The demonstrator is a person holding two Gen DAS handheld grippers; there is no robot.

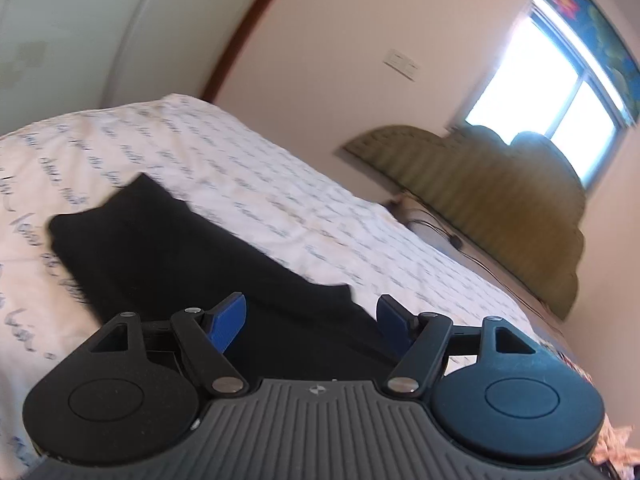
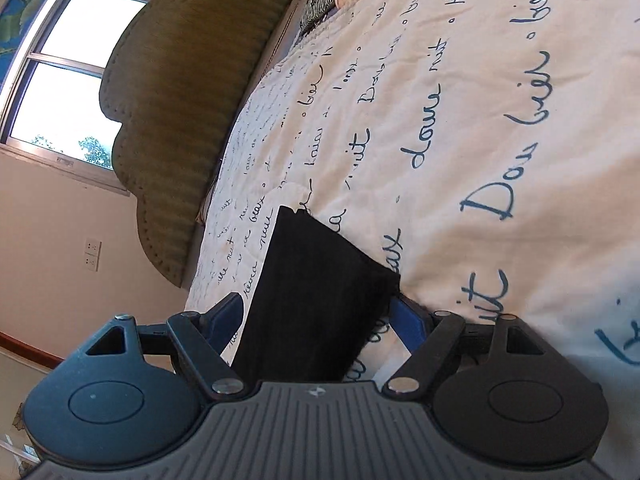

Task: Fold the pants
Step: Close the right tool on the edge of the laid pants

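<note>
Black pants (image 1: 168,252) lie flat on a white bedspread with blue handwriting print (image 1: 280,200). My left gripper (image 1: 312,320) is open, its blue fingertips (image 1: 230,318) wide apart just above the near end of the pants, holding nothing. In the right wrist view the pants (image 2: 312,288) show as a dark strip running away from me on the bedspread (image 2: 480,120). My right gripper (image 2: 320,316) is open with the near end of the pants between its blue fingers (image 2: 408,320), not clamped.
An olive padded headboard (image 1: 500,208) stands at the bed's far end, also in the right wrist view (image 2: 188,100). A bright window (image 1: 560,92) and wall sockets (image 2: 92,256) are on the wall. Patterned pillows (image 2: 320,4) lie near the headboard.
</note>
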